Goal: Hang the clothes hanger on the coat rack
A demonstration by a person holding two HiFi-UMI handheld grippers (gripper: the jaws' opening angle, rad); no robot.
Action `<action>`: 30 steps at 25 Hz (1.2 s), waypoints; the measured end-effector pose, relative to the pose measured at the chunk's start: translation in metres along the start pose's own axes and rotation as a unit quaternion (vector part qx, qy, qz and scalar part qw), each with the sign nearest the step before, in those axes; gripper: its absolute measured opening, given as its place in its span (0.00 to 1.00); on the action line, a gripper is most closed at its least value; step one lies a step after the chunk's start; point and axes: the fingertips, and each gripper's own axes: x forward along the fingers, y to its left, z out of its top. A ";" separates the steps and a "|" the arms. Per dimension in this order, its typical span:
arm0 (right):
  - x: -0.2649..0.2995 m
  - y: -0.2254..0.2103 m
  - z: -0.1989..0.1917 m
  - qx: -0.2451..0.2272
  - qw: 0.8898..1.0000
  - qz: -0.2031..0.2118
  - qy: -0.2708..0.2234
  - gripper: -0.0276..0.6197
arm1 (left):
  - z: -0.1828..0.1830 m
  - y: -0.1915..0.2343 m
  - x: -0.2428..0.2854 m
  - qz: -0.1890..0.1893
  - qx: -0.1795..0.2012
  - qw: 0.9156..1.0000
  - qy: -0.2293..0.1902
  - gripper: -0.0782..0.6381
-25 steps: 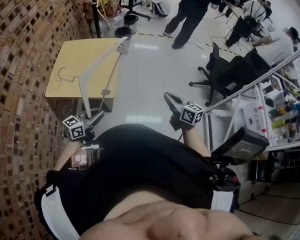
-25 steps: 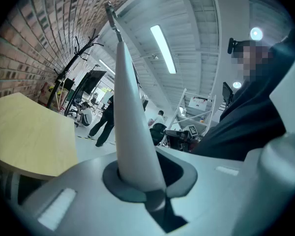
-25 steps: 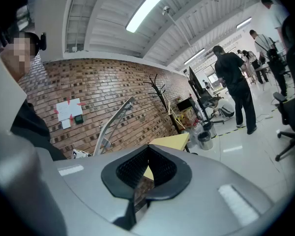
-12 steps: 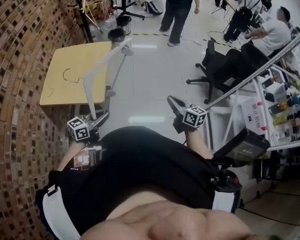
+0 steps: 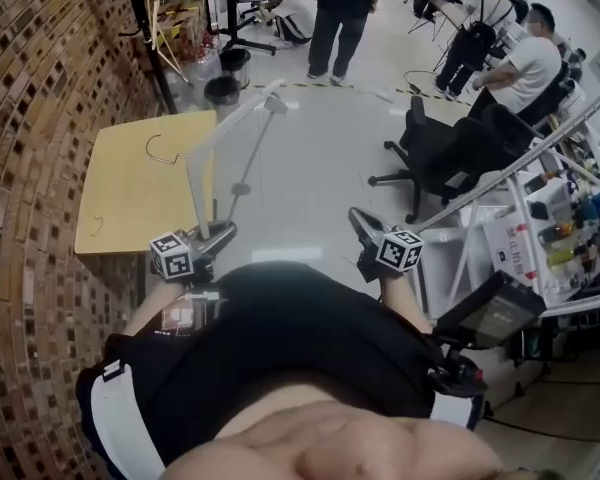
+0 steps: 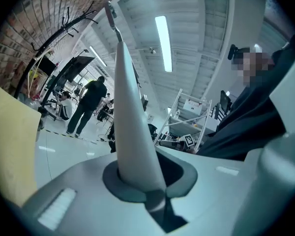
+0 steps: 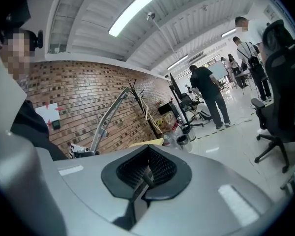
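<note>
1. Hanger: white, with a dark wire hook.
2. Surface: pale yellow wood tone.
3. Wall: brown brick, mottled with darker and paler bricks.
4. Floor: glossy pale grey, crossed at the far end by a yellow-and-black striped line.
5. Left hand-held gripper and right hand-held gripper: pale grey shells with dark pads, each with a cube of black-and-white square markers.
6. Coat rack: black.
7. Person: black top with white bands at the sleeves.
8. Chair: black.
</note>
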 end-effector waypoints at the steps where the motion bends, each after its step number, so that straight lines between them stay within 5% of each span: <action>1: 0.013 0.002 0.008 -0.003 1.000 -0.005 -0.005 0.07 | 0.013 0.013 0.000 -0.007 0.000 1.000 0.001 0.15; 10: 0.119 -0.003 0.089 -0.042 0.998 -0.032 -0.020 0.07 | 0.106 0.124 0.017 -0.040 0.006 0.999 0.007 0.15; 15: 0.156 -0.020 0.108 -0.077 0.996 -0.043 0.008 0.07 | 0.118 0.160 0.025 -0.022 -0.008 1.000 0.004 0.15; 23: 0.238 -0.102 0.161 -0.104 0.994 0.014 0.026 0.07 | 0.128 0.208 0.060 0.072 -0.012 0.997 -0.014 0.15; 30: 0.286 -0.174 0.225 -0.153 0.983 0.084 0.058 0.08 | 0.162 0.227 0.127 0.154 -0.007 0.985 -0.074 0.15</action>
